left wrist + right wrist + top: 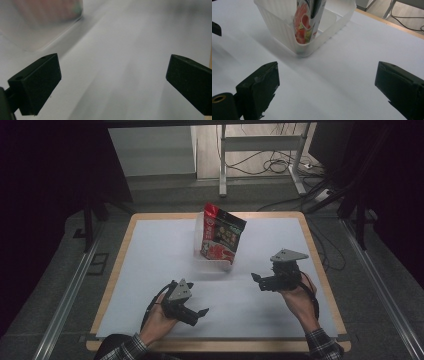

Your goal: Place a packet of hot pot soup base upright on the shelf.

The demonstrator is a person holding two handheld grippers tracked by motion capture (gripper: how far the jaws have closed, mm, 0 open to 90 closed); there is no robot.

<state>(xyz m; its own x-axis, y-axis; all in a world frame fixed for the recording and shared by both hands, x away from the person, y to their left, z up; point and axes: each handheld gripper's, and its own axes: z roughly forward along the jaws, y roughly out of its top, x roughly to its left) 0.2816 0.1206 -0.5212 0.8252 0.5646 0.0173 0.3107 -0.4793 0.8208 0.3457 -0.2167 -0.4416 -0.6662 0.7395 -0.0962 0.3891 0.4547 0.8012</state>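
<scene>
Snack bag (pixel 222 238), red and black, standing tilted in a clear plastic bin (pixel 215 262) toward the far middle of the white table cover (pixel 150 265), top leaning away over the bin's far side. Seen from the right gripper view, bag (pixel 308 22) upright against one wall of the ribbed bin (pixel 284 27), rim open, near corner rounded.

Right gripper (pixel 260 281) released, jaws wide apart, nothing between them; held above the cover on the right, near the bin's front corner but apart from it. Bare white sheet between jaws and bin, open room ahead and to both sides.

Left gripper (pixel 200 312) likewise spread wide and empty, low over the near part of the cover, well apart from the bin. In the left gripper view, blurred bin corner (pixel 42 27) at upper left, plain sheet stretching ahead.

Wooden table edge (pixel 320 270) showing just beyond the cover on the right, close to the right hand (pixel 297 297). Near edge right below both wrists.
</scene>
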